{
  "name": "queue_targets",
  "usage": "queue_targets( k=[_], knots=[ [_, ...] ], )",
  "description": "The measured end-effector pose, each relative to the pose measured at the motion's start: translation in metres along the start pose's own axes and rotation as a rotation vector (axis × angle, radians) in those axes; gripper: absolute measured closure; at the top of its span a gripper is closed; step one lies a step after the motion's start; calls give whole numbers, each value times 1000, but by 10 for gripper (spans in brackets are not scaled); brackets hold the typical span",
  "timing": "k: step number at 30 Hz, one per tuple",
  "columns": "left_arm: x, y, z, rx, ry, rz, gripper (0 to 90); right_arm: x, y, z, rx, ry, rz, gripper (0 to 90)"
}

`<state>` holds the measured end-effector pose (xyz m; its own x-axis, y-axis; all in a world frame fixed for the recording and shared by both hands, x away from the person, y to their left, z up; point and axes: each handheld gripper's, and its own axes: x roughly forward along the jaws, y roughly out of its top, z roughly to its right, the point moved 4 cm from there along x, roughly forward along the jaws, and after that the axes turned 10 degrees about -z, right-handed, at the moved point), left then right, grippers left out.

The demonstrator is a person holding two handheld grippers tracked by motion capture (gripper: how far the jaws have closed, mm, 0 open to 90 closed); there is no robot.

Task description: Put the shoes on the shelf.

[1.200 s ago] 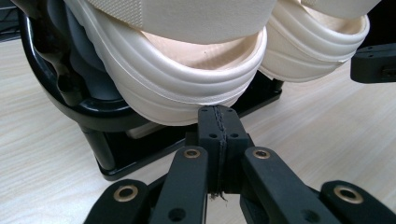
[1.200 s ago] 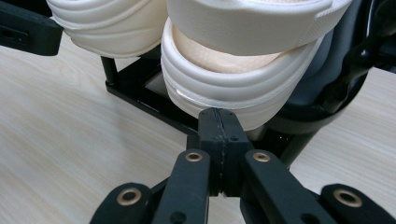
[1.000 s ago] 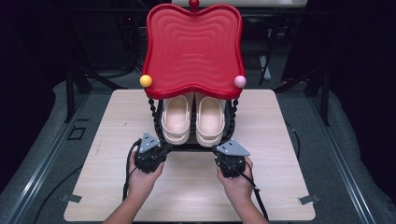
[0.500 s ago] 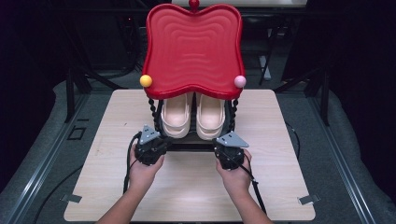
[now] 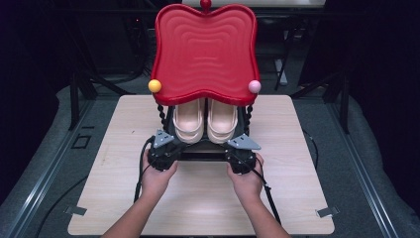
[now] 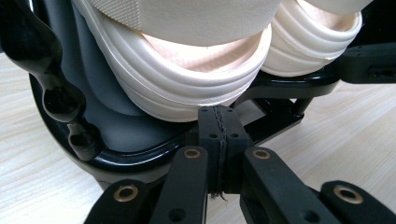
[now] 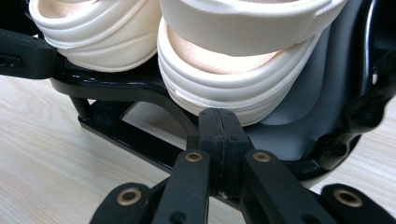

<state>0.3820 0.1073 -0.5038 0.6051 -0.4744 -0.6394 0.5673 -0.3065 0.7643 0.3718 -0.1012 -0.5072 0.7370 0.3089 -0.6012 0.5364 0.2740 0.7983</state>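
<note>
On table (image 5: 297, 193): both claws (image 6: 218, 128) (image 7: 219, 130) pressed together, empty, at cream sandals (image 5: 204, 121); no readable writing.

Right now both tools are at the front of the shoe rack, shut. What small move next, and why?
Probably open both tools. The left tool and the right tool each have their jaws pressed together just short of a cream shoe's heel on the black rack. Shut jaws can't take the shoes, so they would need to spread first.
</note>
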Motion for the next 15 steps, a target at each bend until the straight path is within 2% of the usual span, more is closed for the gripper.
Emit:
queue_targets(
  k=[4, 5, 6, 10, 11, 12, 15],
  knots=[
    [6, 0, 1, -4, 2, -10, 900, 5, 0, -2, -4, 1, 1, 900],
    [8, 0, 2, -8, -1, -14, 900, 4, -1, -2, -5, 7, -18, 900],
    [10, 1, 2, -10, 0, -10, 900, 7, 0, -3, 0, 3, 1, 900],
    [13, 1, 2, -11, 6, -18, 900, 9, 2, -3, 4, 3, -6, 900],
    [14, 1, 1, -14, 3, -15, 900, 9, 2, -2, 4, 12, -26, 900],
    [14, 1, 0, -14, 2, -16, 900, 11, 3, -2, 11, 11, -5, 900],
    [15, 1, 0, -13, 8, -14, 900, 12, 4, -3, 7, 3, -9, 900]
  ],
)
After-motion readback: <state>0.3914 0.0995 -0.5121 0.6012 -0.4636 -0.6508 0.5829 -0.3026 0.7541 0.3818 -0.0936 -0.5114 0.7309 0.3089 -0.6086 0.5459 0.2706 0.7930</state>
